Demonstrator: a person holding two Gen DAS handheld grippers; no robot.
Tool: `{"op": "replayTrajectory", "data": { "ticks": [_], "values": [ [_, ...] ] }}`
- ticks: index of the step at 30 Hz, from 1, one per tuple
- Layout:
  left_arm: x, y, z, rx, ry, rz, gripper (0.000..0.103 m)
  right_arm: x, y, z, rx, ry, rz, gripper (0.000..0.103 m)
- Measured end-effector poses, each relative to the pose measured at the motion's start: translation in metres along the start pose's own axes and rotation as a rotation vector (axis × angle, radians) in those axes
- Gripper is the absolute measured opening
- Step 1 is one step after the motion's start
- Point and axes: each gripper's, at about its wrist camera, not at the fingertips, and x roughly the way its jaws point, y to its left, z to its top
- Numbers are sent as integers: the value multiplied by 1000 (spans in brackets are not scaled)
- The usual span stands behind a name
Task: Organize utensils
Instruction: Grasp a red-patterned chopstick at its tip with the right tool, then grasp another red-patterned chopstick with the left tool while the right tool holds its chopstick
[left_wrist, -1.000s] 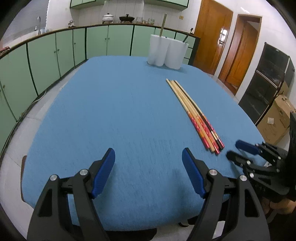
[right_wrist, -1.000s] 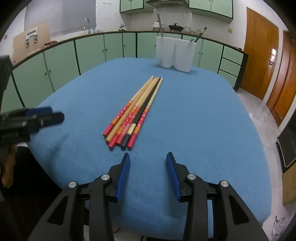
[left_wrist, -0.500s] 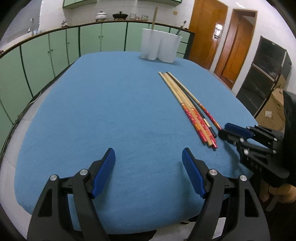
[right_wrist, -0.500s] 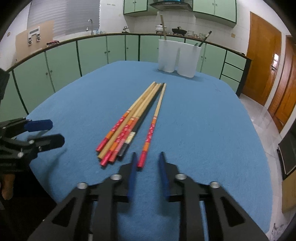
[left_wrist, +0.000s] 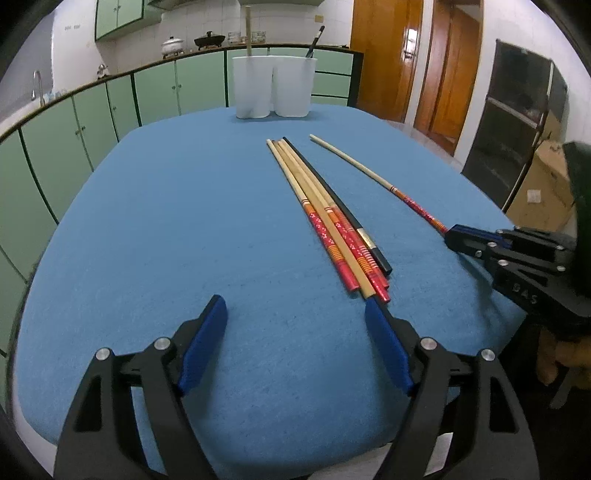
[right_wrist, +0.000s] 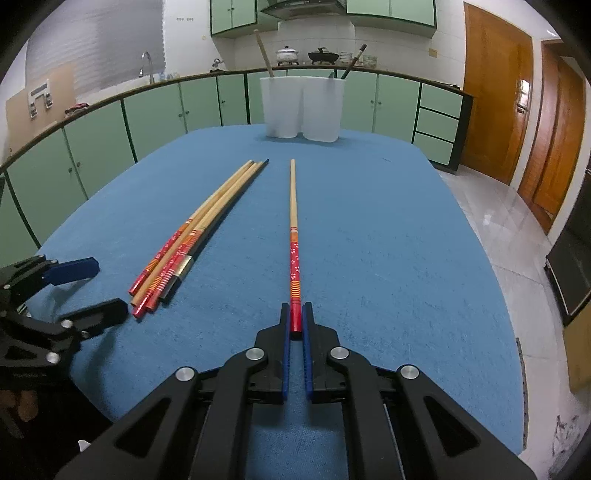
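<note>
My right gripper (right_wrist: 295, 314) is shut on the red end of one long chopstick (right_wrist: 293, 221), which points at the holder, apart from the rest. That chopstick (left_wrist: 373, 177) and the right gripper (left_wrist: 456, 238) also show in the left wrist view. A bundle of several chopsticks (right_wrist: 199, 229) lies on the blue cloth to its left and appears in the left wrist view (left_wrist: 325, 218) too. My left gripper (left_wrist: 295, 314) is open and empty just short of the bundle's red ends; in the right wrist view (right_wrist: 92, 288) it sits at the left. A white two-cup holder (right_wrist: 303, 107) stands at the far edge.
The table with blue cloth (left_wrist: 166, 221) fills both views. Green cabinets (right_wrist: 147, 114) run behind and to the left. Wooden doors (right_wrist: 498, 92) and a cardboard box (left_wrist: 543, 188) are to the right. The holder (left_wrist: 273, 86) has a stick and a dark utensil in it.
My right gripper has shut on one chopstick and pulled it right, away from the bundle. My left gripper has moved closer to the bundle's red ends and stays open.
</note>
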Motion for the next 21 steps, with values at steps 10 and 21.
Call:
{"op": "replayTrajectory", "data": {
  "ticks": [10, 21],
  "values": [
    [9, -6, 8, -21, -5, 30, 80, 1, -6, -1, 24, -7, 16, 6],
    [3, 3, 3, -29, -11, 40, 81, -1, -7, -3, 30, -11, 20, 6]
  ]
}}
